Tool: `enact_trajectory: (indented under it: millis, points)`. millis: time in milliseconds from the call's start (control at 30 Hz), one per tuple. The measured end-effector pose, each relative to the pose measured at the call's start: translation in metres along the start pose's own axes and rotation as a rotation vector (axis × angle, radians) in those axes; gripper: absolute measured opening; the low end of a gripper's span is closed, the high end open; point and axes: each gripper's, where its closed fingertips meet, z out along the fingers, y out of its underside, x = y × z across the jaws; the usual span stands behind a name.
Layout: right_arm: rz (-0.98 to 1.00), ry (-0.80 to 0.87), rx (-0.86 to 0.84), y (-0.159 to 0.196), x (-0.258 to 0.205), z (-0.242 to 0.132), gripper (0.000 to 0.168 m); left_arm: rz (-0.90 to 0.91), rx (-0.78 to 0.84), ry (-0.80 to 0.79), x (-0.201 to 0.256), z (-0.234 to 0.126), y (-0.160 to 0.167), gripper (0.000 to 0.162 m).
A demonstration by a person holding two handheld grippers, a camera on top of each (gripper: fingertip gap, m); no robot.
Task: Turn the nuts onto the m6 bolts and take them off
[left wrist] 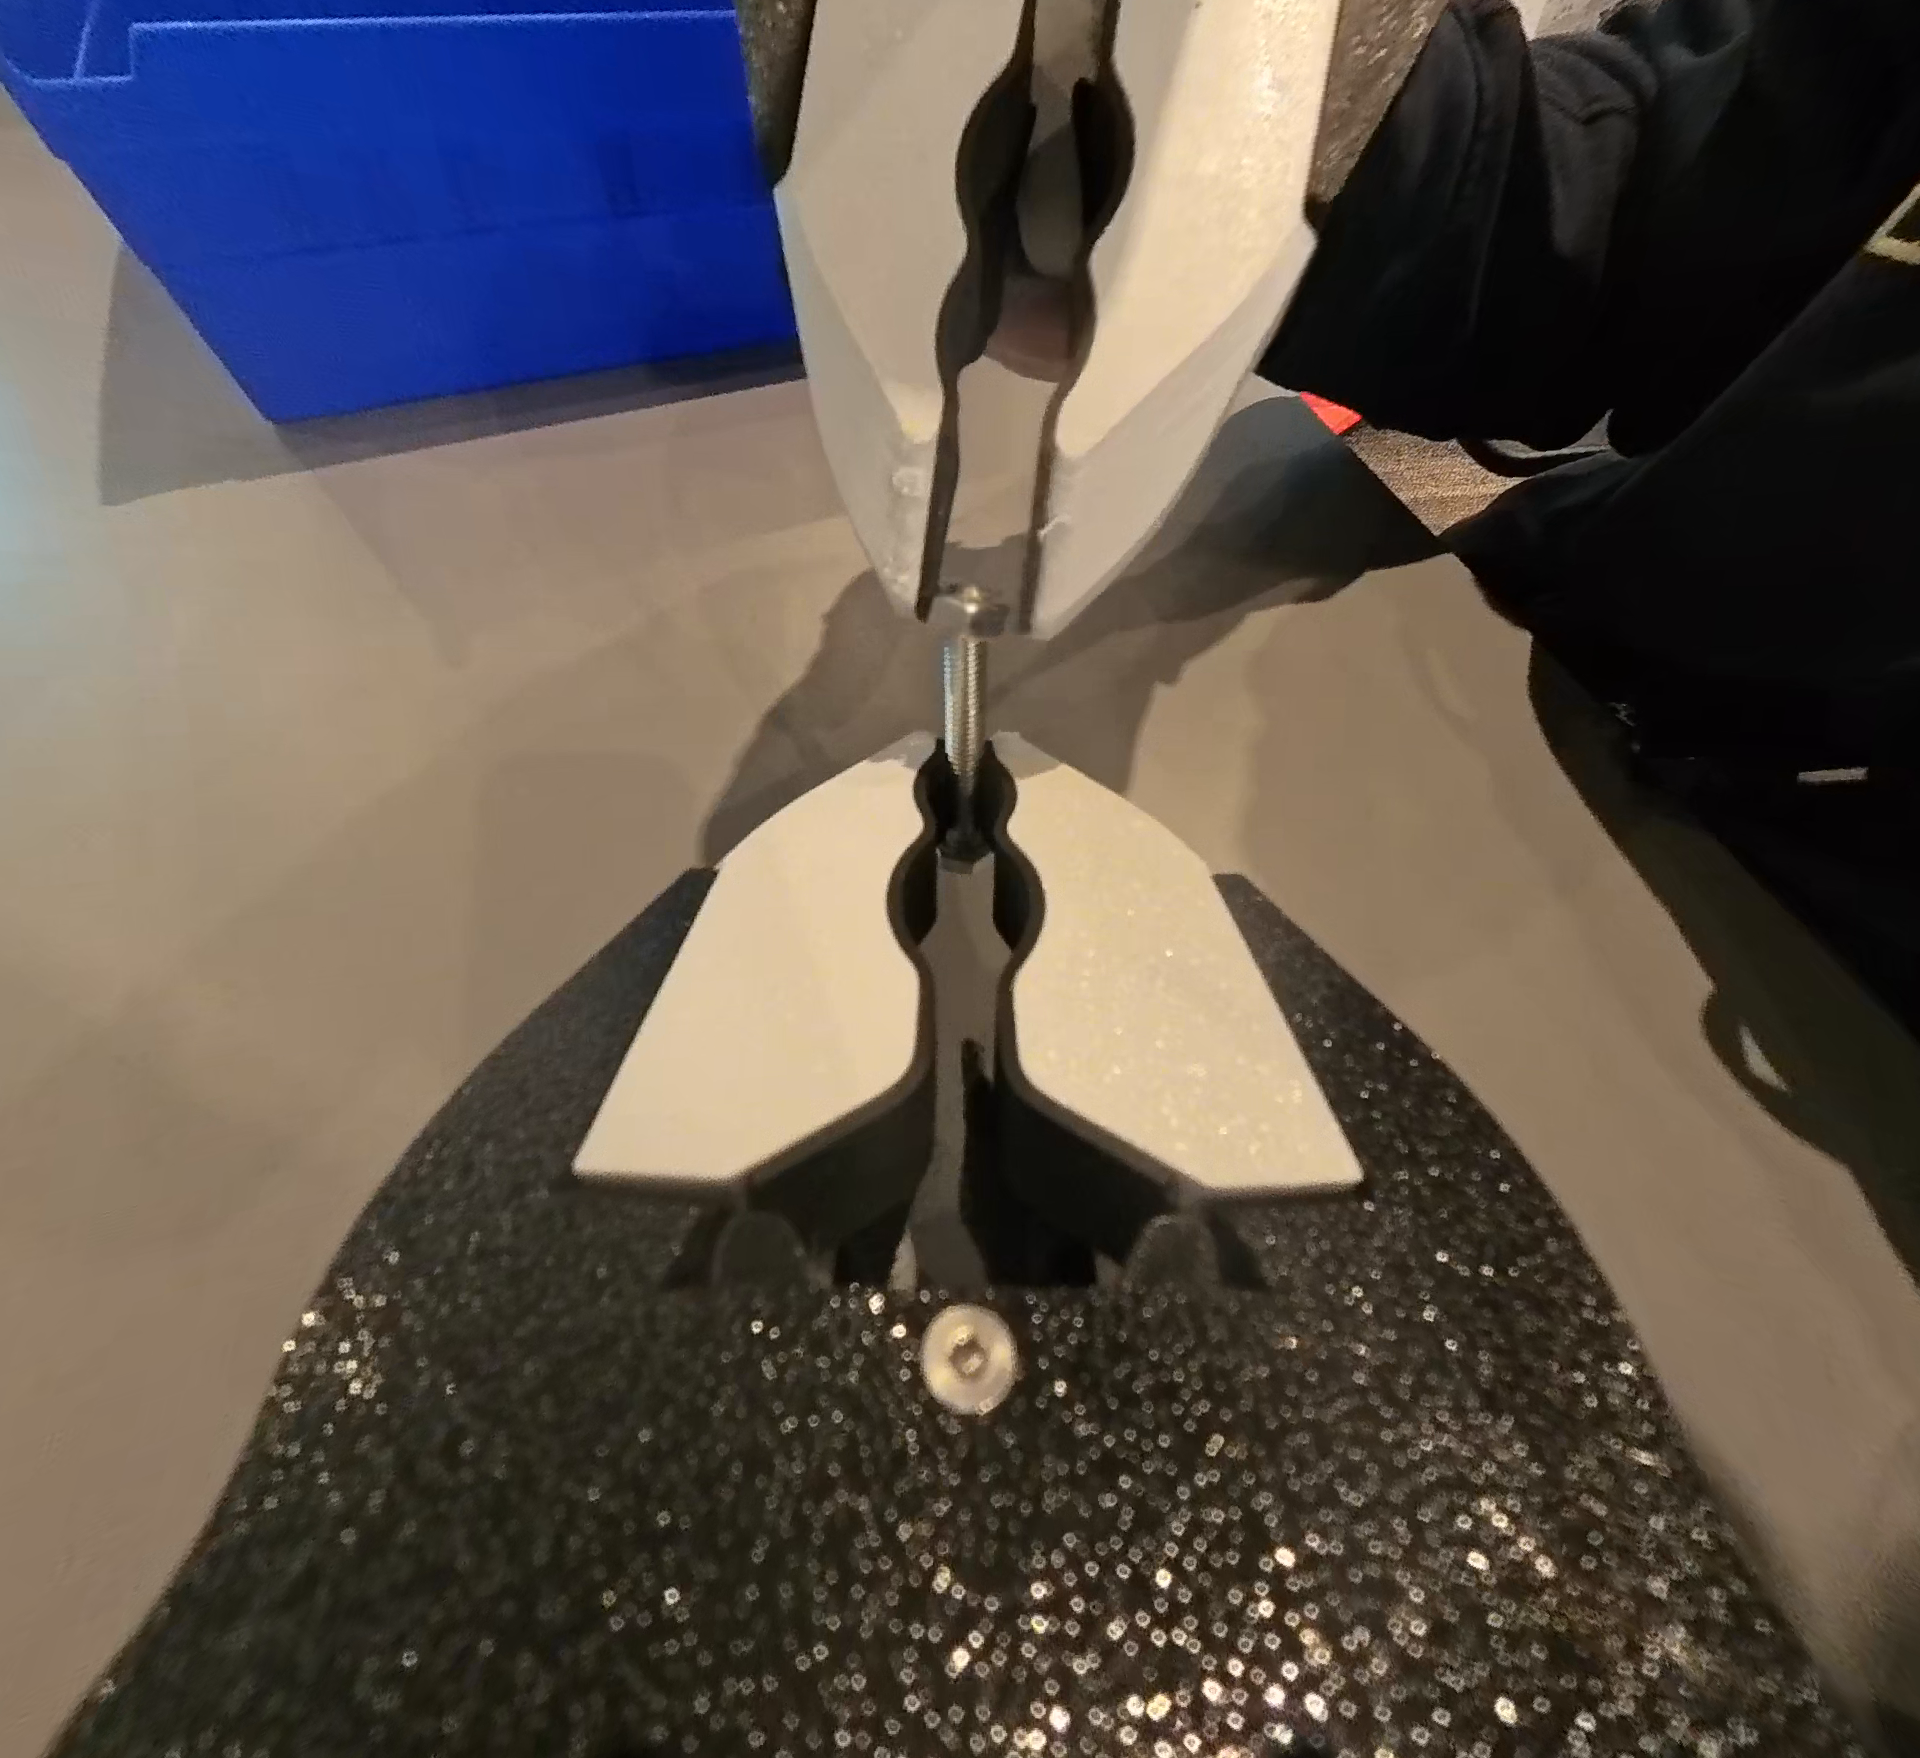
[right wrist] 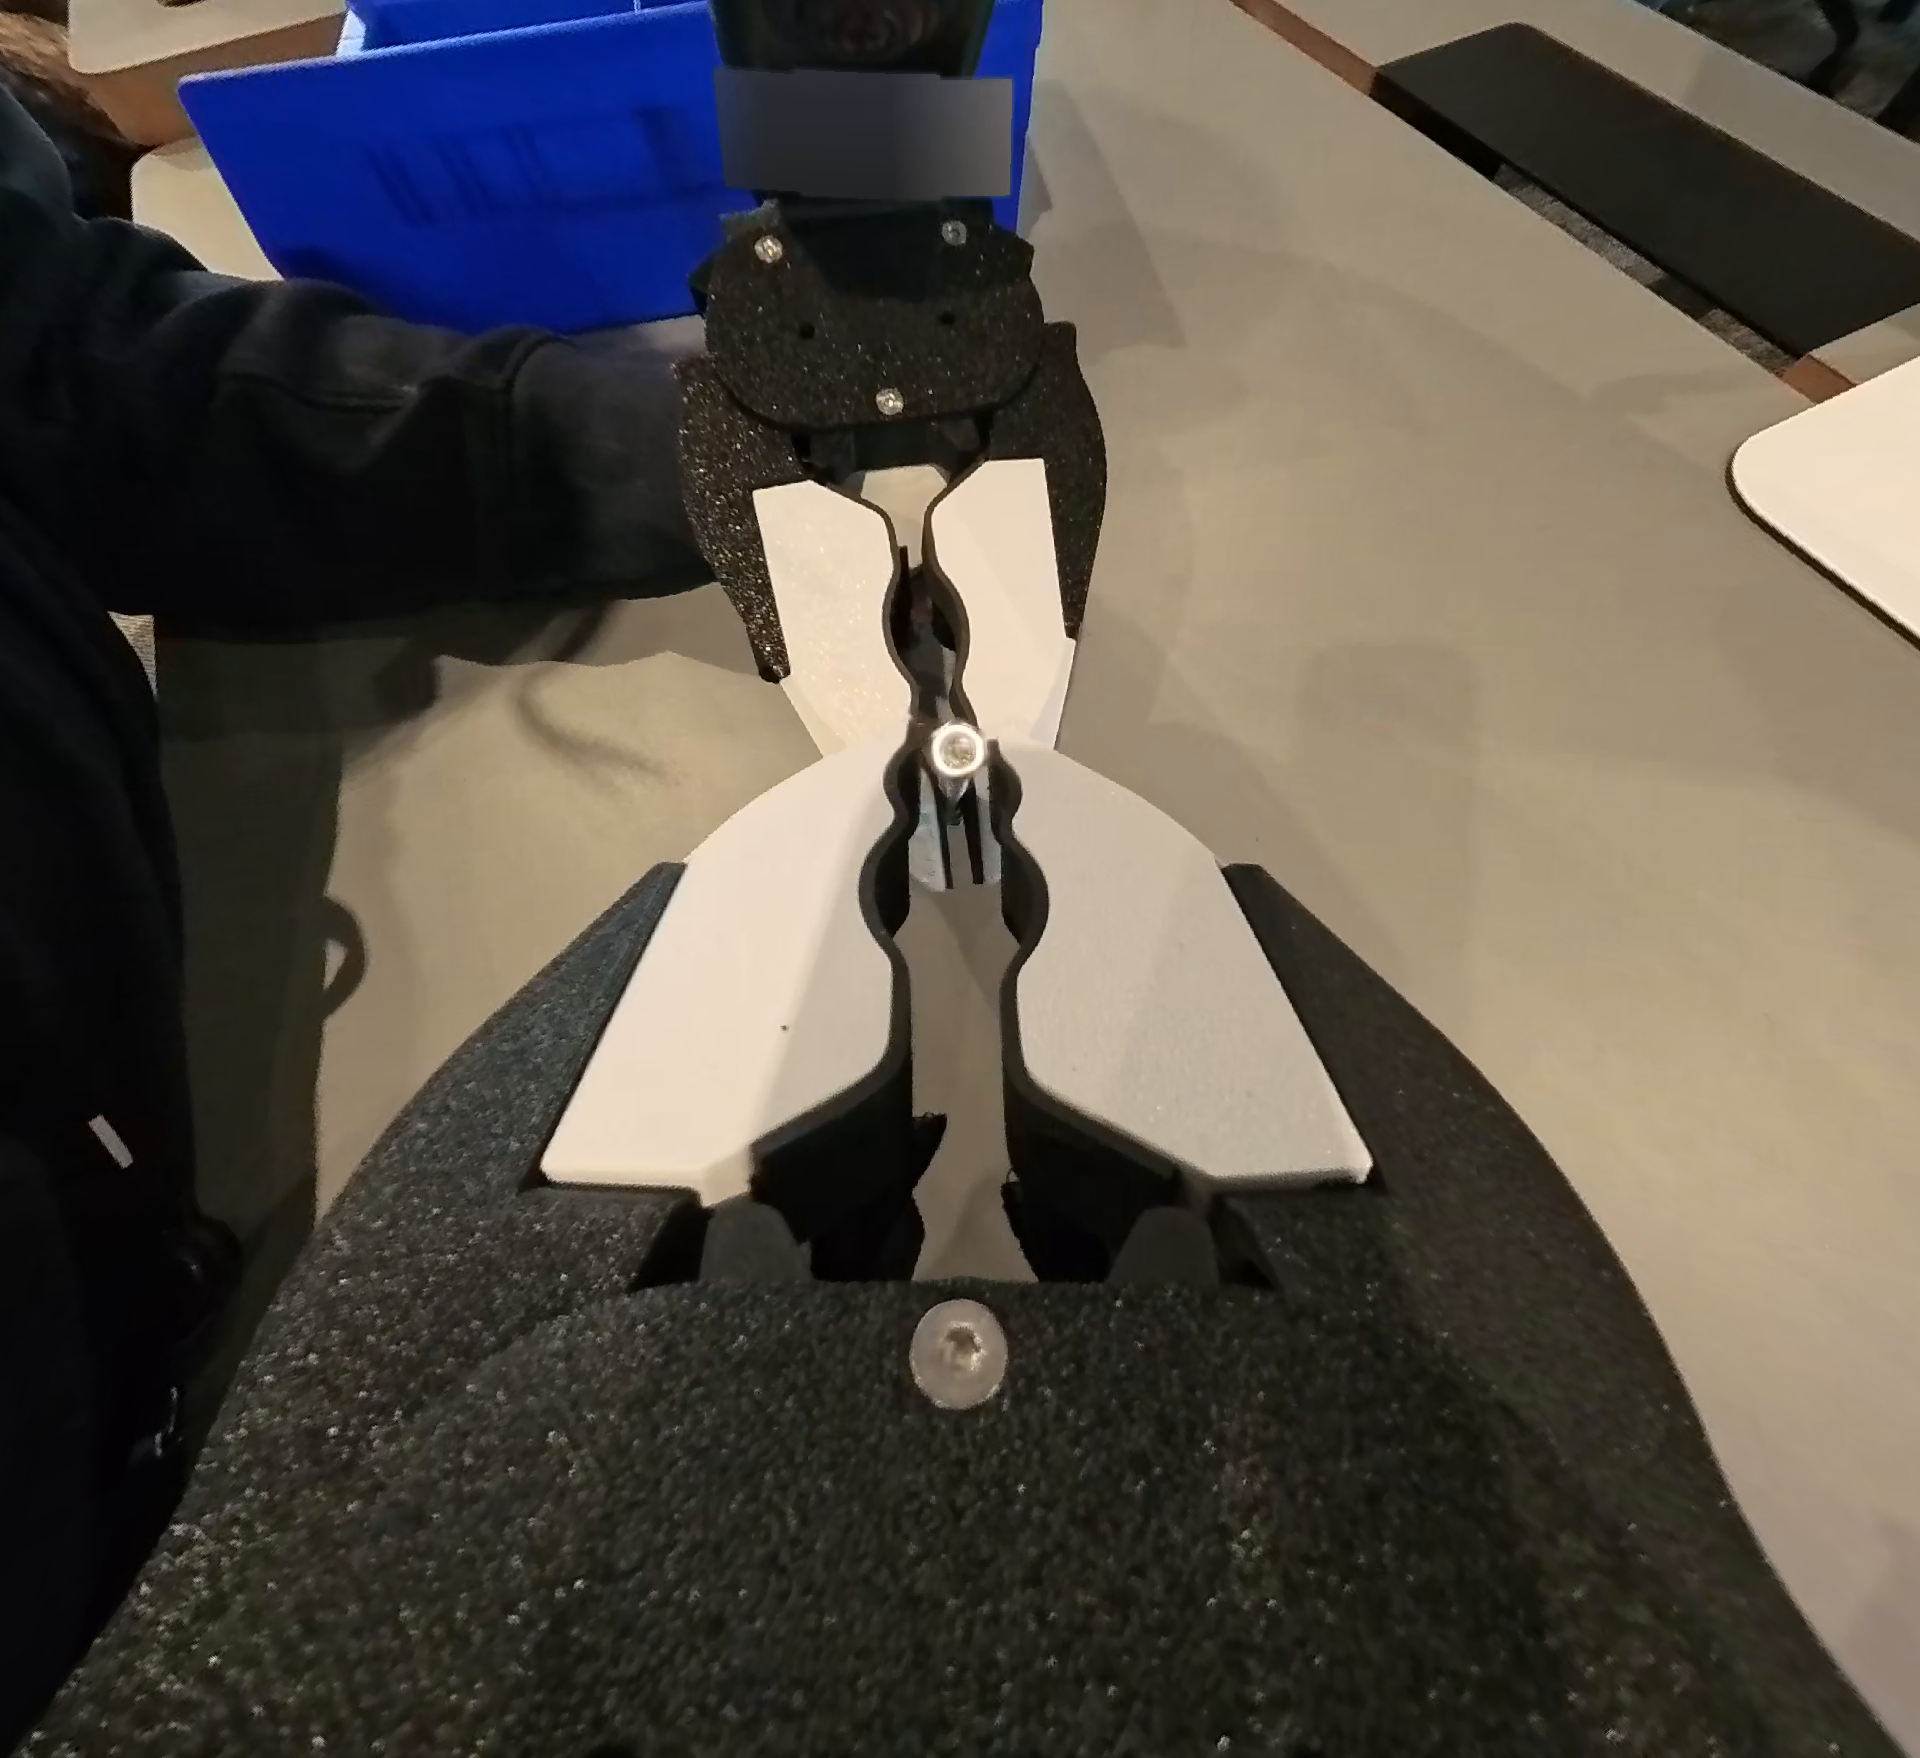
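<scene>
While the grey worktop (left wrist: 312,773) spreads beneath everything, a blue bin (left wrist: 416,181) sits at its far side, and a person's dark sleeve (left wrist: 1558,254) reaches in from the right of the left wrist view. Both tools meet tip to tip above the worktop. Nearer the left camera, the left gripper (left wrist: 964,773) has its jaws drawn narrow around the threaded end of the bolt (left wrist: 961,685), with a dark nut (left wrist: 957,844) seated between them on the shaft. Opposite, the right gripper (right wrist: 951,778) has its jaws pinched onto the bolt's head, whose round socket face shows bright in the right wrist view.
</scene>
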Motion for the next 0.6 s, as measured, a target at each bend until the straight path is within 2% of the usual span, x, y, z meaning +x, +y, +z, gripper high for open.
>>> enact_trajectory:
  millis: [233, 400, 467, 600]
  points:
    - [0.031, 0.020, 0.092, -0.006, 0.003, -0.010, 0.015, -0.002, -0.001, -0.001, 0.000, 0.000, 0.000, 0.005]
    - [0.069, 0.083, 0.123, 0.009, 0.013, -0.011, 0.014, -0.004, -0.004, -0.004, -0.001, 0.000, 0.001, 0.005]
    - [0.088, 0.151, 0.209, 0.013, 0.027, -0.011, 0.014, -0.004, -0.005, -0.005, -0.001, 0.001, 0.001, 0.005]
    - [0.233, 0.288, 0.500, 0.011, 0.057, -0.024, 0.011, -0.002, -0.007, -0.006, -0.001, 0.001, 0.001, 0.005]
